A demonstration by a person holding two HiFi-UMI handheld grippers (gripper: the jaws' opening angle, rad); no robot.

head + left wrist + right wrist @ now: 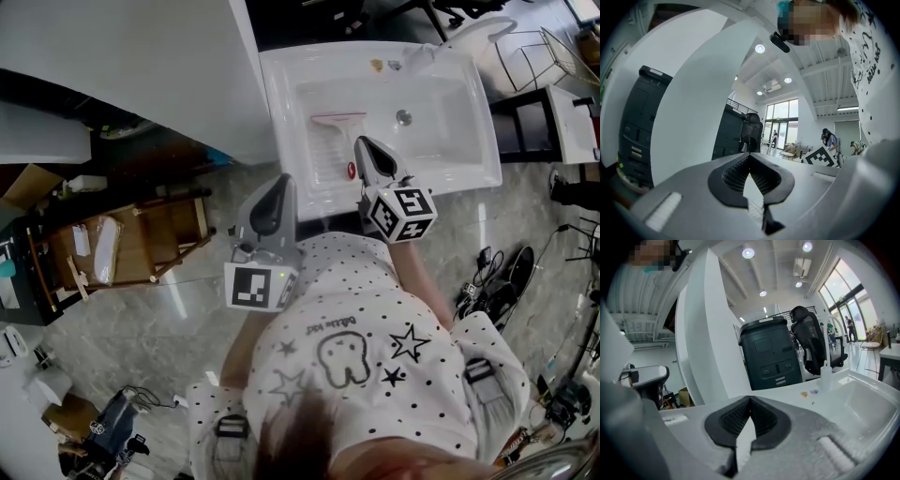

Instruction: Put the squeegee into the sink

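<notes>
The squeegee [339, 131] lies flat in the white sink [469, 173], on the ribbed left part of the basin. Its pale bar is at the far end and its handle, with a red end, points toward me. My right gripper [361, 142] hangs over the sink's near rim, just right of the handle, shut and with nothing in it. The right gripper view shows the same shut jaws [750, 401] and the sink [862, 399] off to the right. My left gripper [283, 180] is shut and holds nothing, left of the sink's front corner. In the left gripper view its tips [750, 157] face a white wall.
A faucet [427, 54] stands at the sink's far rim, and a small white bottle [826, 376] stands on it. A white wall panel [141, 56] runs along the sink's left. A wooden stool [141, 244] is on the floor at left, a wire rack [539, 56] and cables [497, 281] at right.
</notes>
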